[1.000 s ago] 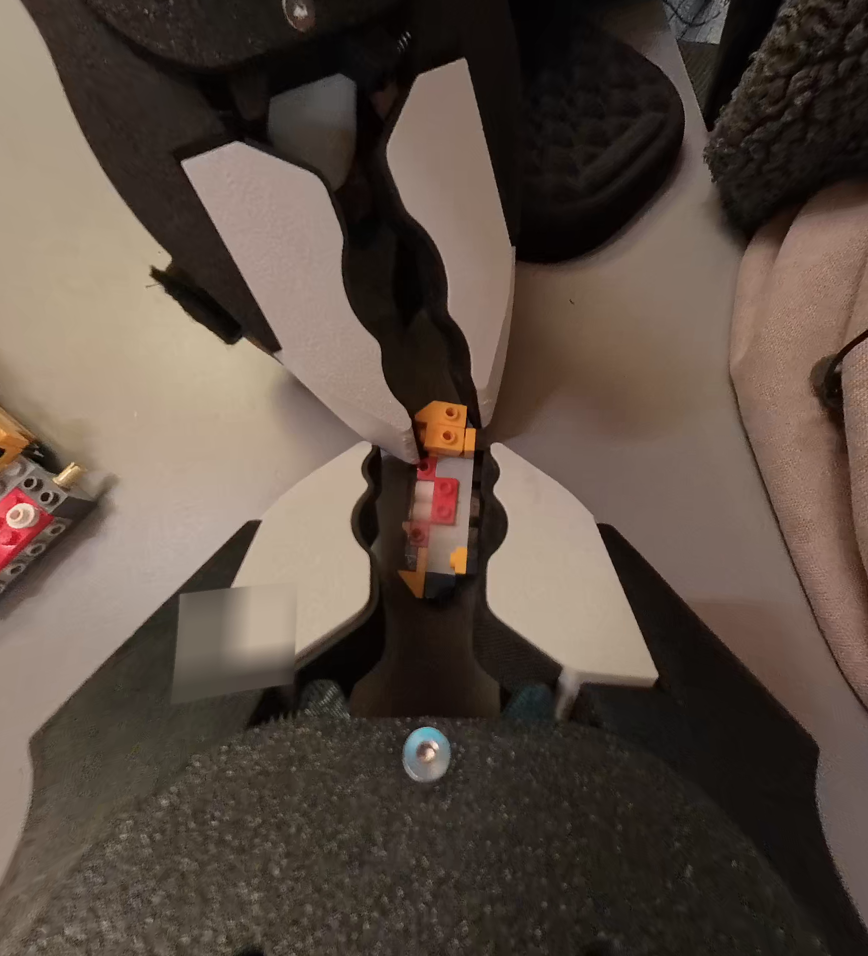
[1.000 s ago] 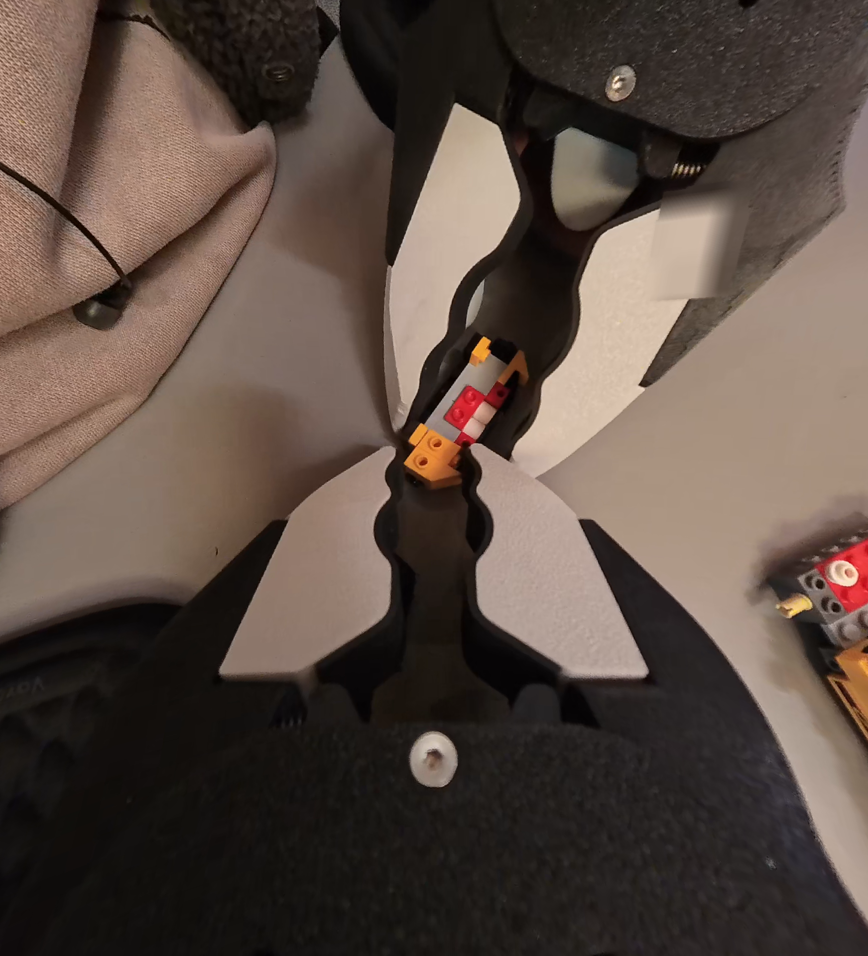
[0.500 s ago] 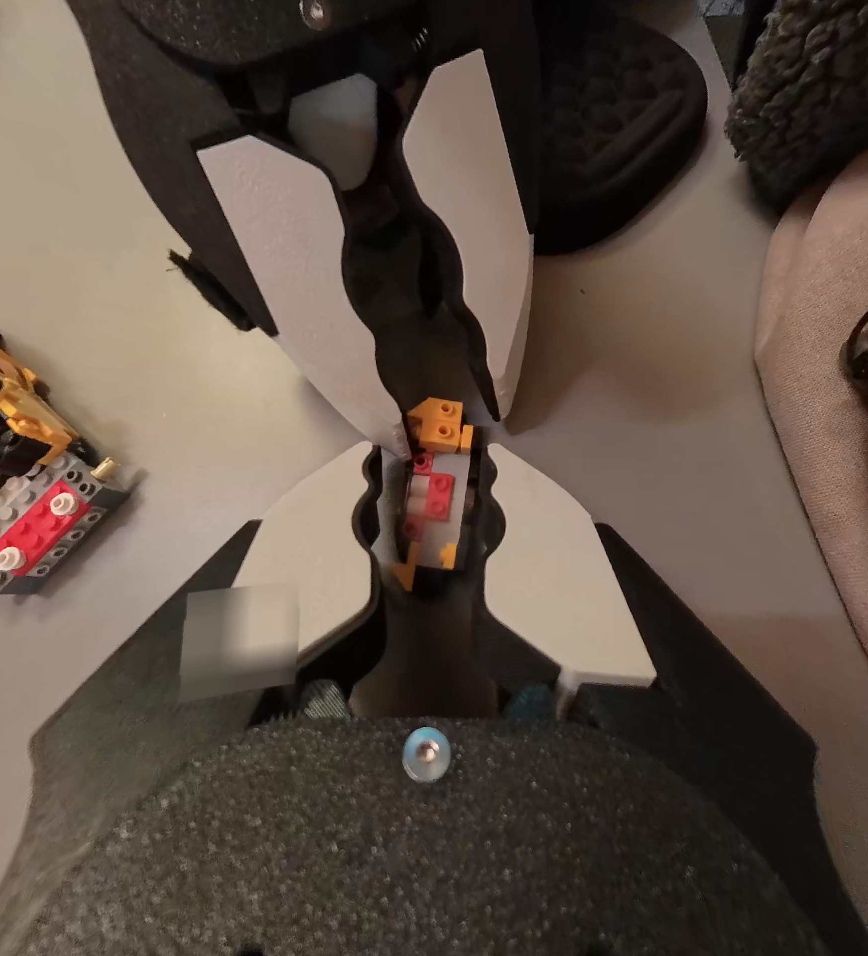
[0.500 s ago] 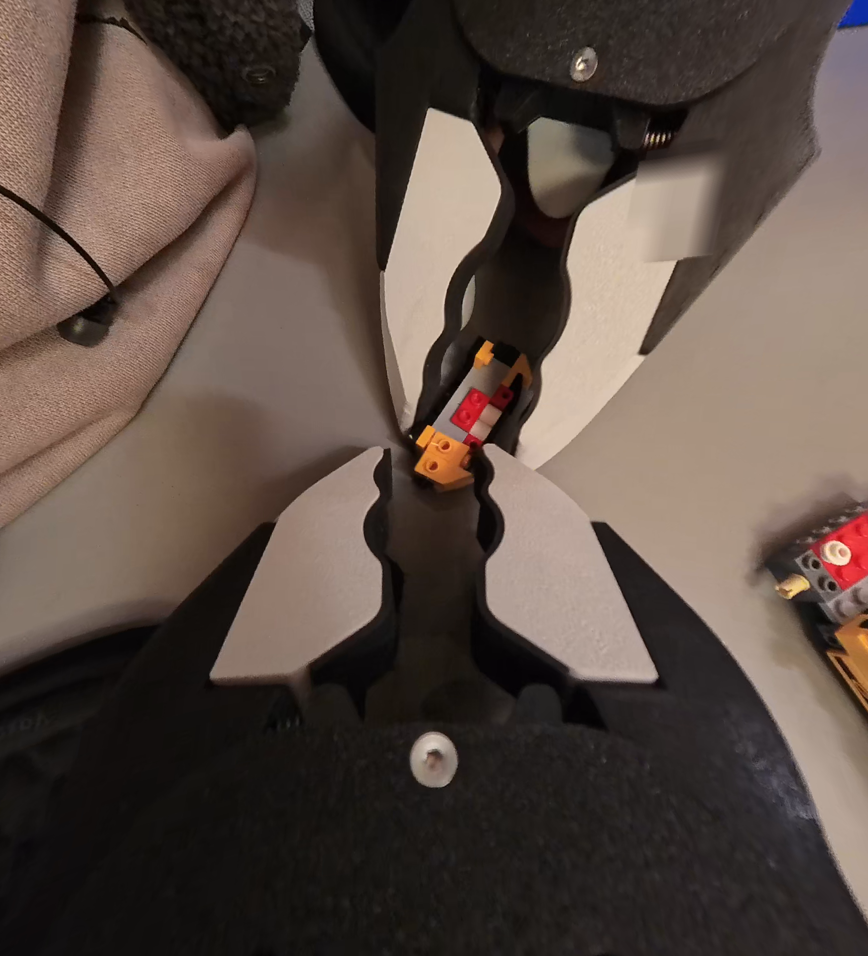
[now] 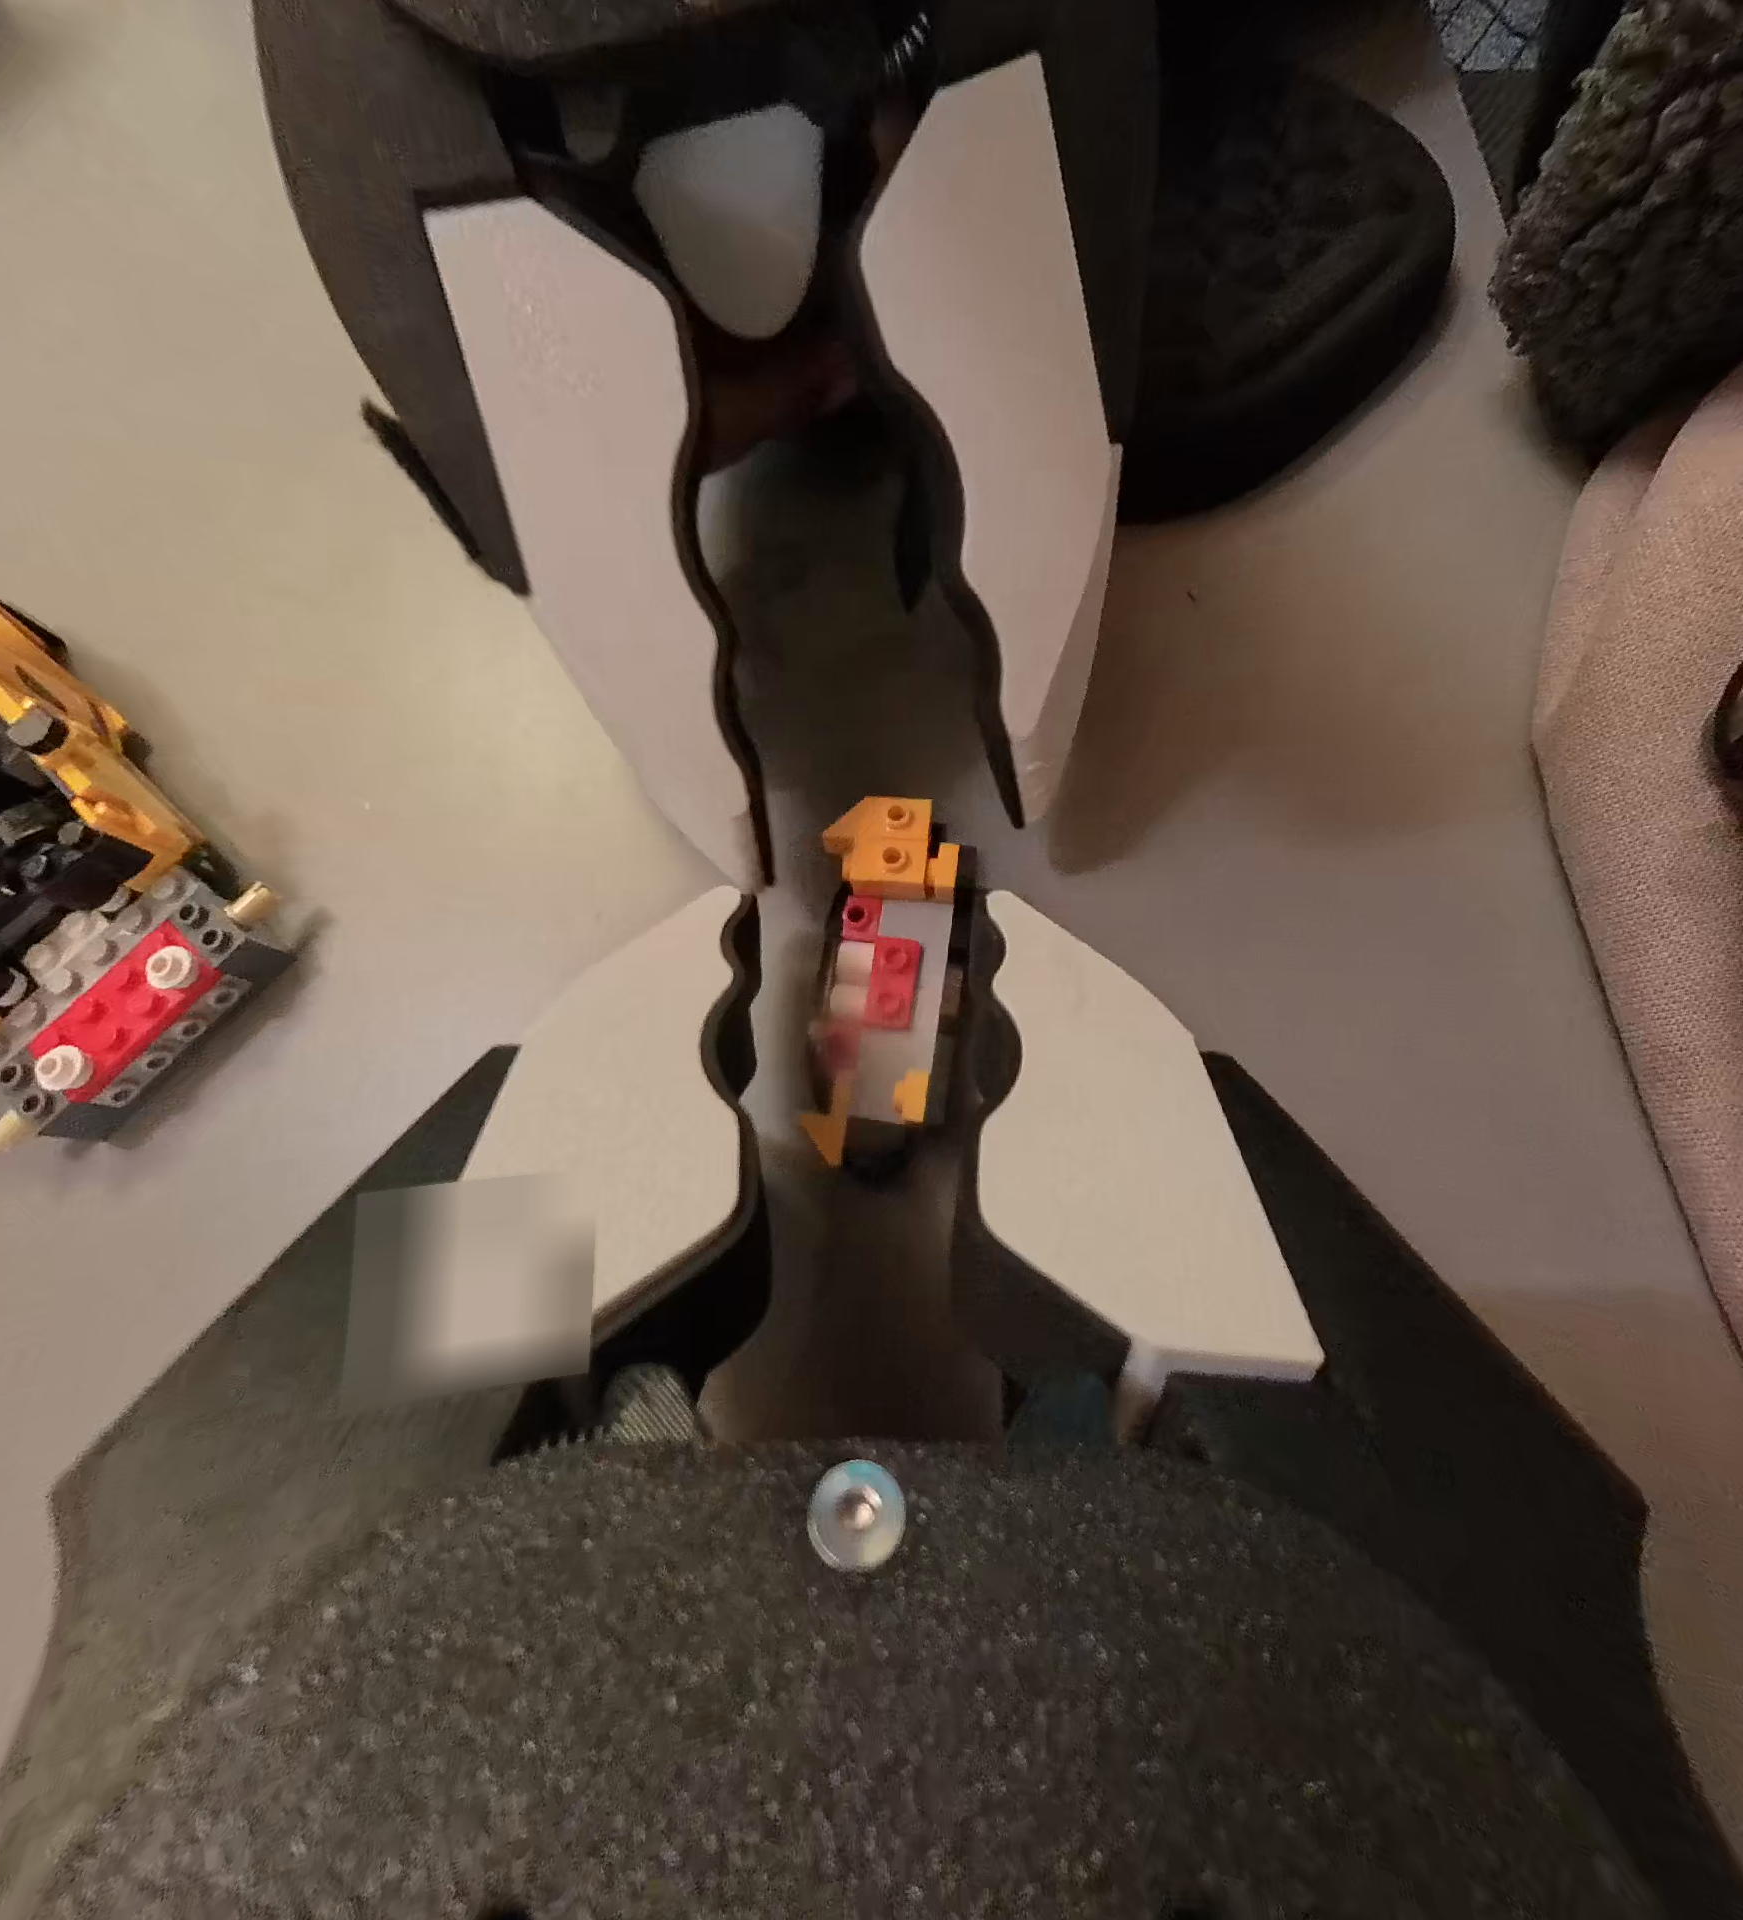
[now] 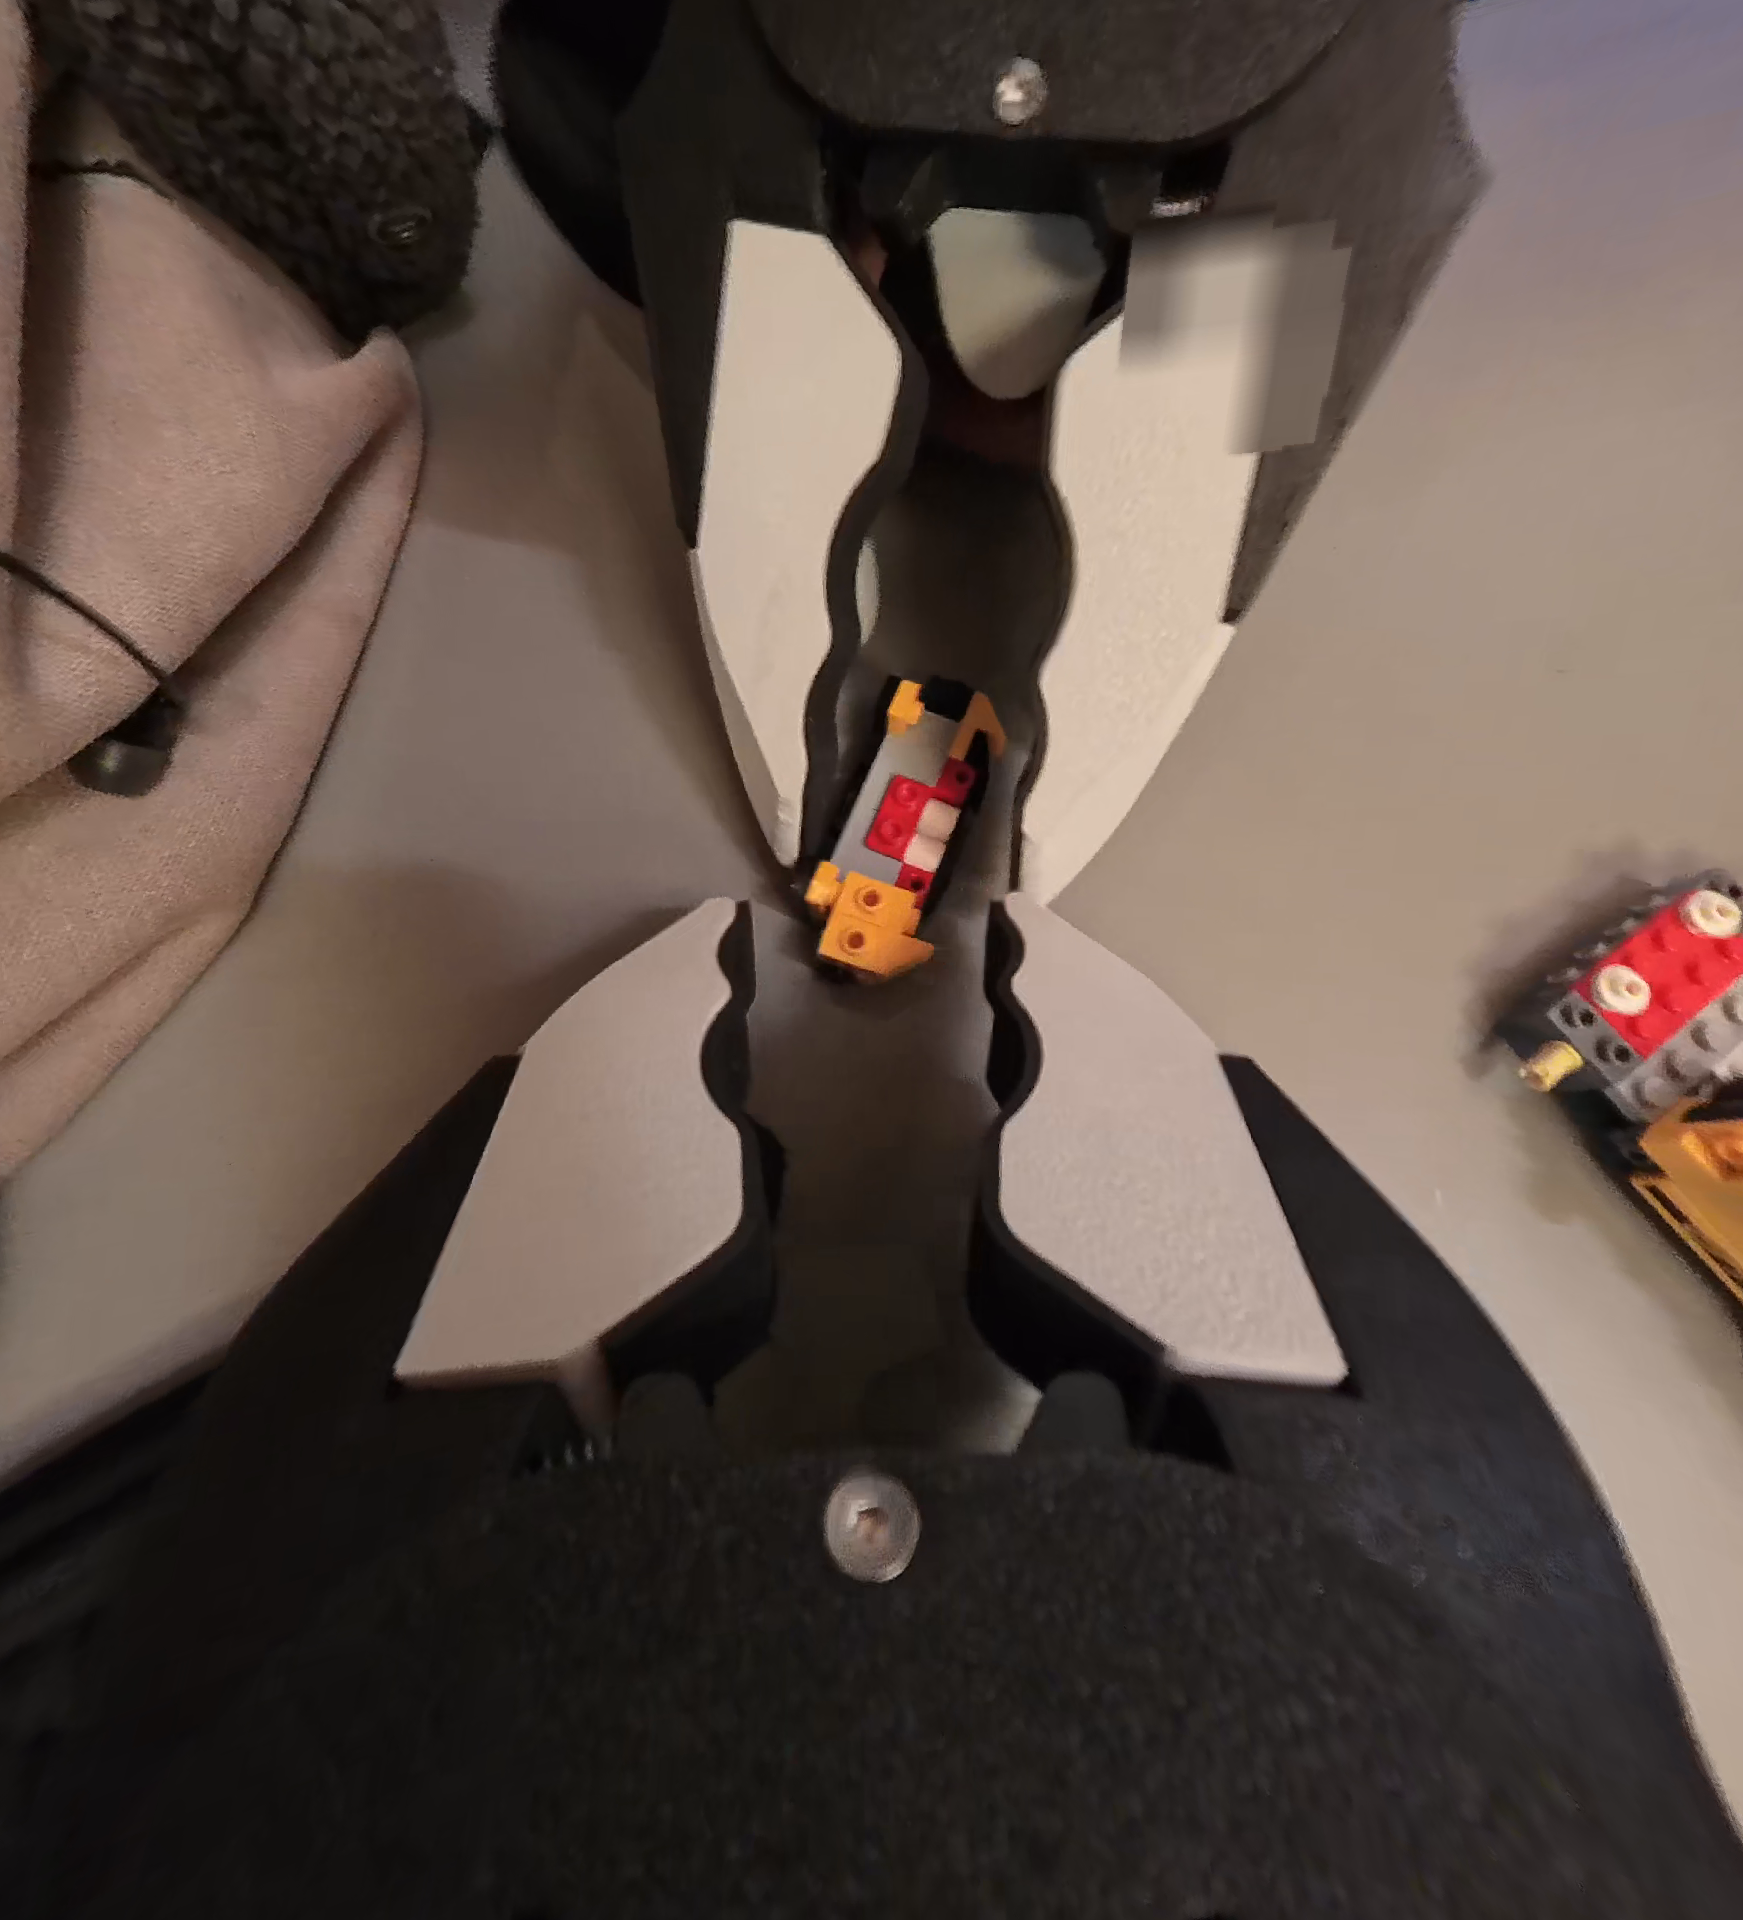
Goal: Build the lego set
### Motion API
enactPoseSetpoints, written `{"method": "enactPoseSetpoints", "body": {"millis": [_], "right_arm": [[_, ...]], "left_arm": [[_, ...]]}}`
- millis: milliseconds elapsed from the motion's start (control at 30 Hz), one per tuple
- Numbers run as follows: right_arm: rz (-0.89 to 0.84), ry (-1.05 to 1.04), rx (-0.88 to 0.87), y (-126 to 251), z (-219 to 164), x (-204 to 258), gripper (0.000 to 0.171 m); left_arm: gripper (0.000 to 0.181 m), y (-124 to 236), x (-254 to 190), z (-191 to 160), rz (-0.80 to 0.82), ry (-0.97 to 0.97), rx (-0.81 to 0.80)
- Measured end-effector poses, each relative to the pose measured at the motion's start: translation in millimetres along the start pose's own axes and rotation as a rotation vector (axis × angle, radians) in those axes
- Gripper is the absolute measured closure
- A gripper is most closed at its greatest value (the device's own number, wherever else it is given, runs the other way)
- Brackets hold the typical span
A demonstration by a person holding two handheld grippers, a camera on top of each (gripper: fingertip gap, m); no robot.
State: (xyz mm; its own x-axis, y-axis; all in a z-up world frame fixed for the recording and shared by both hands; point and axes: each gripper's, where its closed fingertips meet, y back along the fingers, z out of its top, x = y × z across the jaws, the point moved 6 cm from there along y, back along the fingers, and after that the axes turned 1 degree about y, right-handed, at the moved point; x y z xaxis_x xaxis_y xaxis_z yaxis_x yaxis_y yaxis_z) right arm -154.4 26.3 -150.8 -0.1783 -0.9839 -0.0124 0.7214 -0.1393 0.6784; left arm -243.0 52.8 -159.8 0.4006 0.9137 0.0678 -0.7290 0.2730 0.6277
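Note:
A small lego assembly (image 5: 888,987), grey with red, white and orange bricks, sits between my left gripper's (image 5: 867,904) fingers, which are shut on it over the grey table. Its orange end (image 5: 888,847) sticks out past the fingertips. My right gripper (image 6: 867,914) faces the left one tip to tip and is open, its fingers apart on either side of the orange end (image 6: 862,925) without touching it. The right wrist view shows the assembly (image 6: 914,821) in the left gripper (image 6: 903,873). The left wrist view shows the right gripper (image 5: 882,831) above.
A larger lego build with a grey and red base (image 5: 98,997) and gold parts (image 5: 46,717) lies on the table, also in the right wrist view (image 6: 1698,997). Beige fabric (image 5: 1698,831) with a black cord (image 6: 67,623), a dark fuzzy item (image 5: 1677,208) and a black padded object (image 5: 1282,312) lie opposite. Both grippers' tips are close together, under 4 cm apart.
My right gripper has opened and let go of the orange end of the small assembly. The left gripper still holds the assembly. Both grippers have shifted a little over the table.

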Motion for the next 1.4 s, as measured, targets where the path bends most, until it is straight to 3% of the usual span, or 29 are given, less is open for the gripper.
{"method": "enactPoseSetpoints", "body": {"millis": [200,333,533,733,1400], "right_arm": [[-0.158,-0.199,0.052,2.0,4.3,11.6,0.129],[-0.257,-0.259,0.079,-0.3,1.9,11.3,0.128],[-0.222,-0.260,0.121,-9.0,6.7,12.6,0.129],[-0.240,-0.253,0.159,-12.1,6.0,11.2,0.142],[-0.198,-0.151,0.187,-11.9,4.9,16.3,0.148]], "left_arm": [[0.139,2.0,-1.1,-6.2,0.004,0.052,0.041],[0.146,0.8,-1.6,-7.4,0.019,0.042,0.067],[0.153,-0.5,-2.8,-6.9,0.039,0.020,0.073],[0.154,-1.6,-2.5,-7.0,0.037,0.028,0.072],[0.155,-4.4,-4.0,-6.6,0.018,-0.001,0.065]]}}
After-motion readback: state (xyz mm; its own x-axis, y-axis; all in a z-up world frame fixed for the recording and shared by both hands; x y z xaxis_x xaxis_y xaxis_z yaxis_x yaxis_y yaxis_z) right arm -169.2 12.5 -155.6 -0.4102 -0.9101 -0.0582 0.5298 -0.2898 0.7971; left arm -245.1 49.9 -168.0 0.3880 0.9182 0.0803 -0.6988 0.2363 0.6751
